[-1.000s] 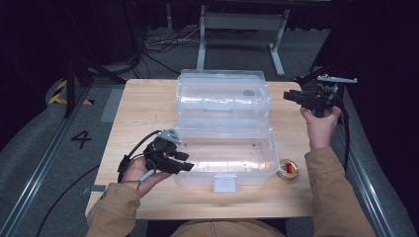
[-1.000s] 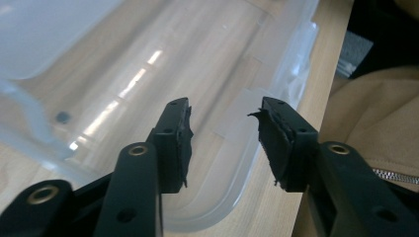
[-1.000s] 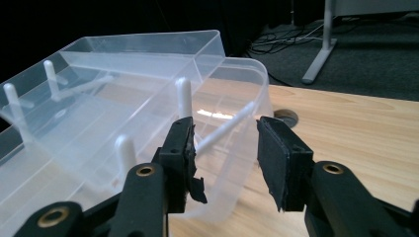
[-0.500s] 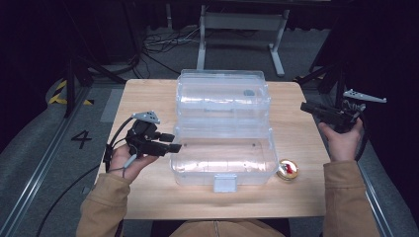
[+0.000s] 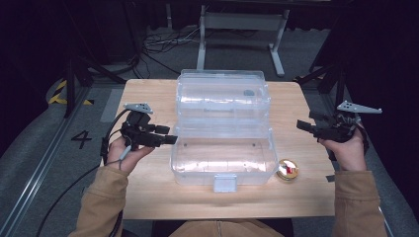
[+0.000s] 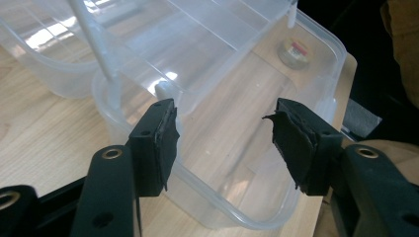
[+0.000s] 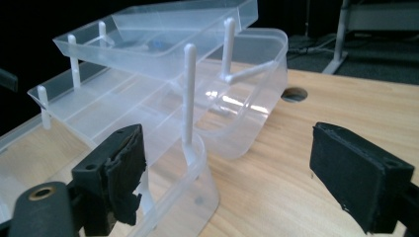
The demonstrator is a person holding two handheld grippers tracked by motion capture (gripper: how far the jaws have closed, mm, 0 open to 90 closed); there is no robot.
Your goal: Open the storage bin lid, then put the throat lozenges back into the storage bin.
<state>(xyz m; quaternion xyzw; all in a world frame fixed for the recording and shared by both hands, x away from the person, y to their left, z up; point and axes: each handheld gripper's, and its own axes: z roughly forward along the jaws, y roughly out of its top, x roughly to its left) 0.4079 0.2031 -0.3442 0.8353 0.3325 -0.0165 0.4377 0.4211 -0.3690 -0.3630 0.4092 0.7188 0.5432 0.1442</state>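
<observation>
A clear plastic box (image 5: pixel 222 128) stands open in the middle of the wooden table, its inner trays fanned up and back on thin struts. My left gripper (image 5: pixel 167 135) is open beside the box's left wall. In the left gripper view its jaws (image 6: pixel 222 143) frame the near corner of the box (image 6: pixel 237 163) without touching it. My right gripper (image 5: pixel 305 123) hovers open to the right of the box, well apart from it. In the right gripper view my right gripper (image 7: pixel 227 173) faces the box's end (image 7: pixel 197 163) over bare wood.
A small round gold and red object (image 5: pixel 287 169) lies on the table (image 5: pixel 148 197) by the box's front right corner, and shows through the box wall (image 6: pixel 295 51). A small dark item (image 5: pixel 249 92) sits in the top tray. A cable hole (image 7: pixel 295 95) pierces the tabletop.
My left gripper has drawn back from the box's front left and moved farther up its left side. My right gripper has swung from the far right corner toward the person and outward.
</observation>
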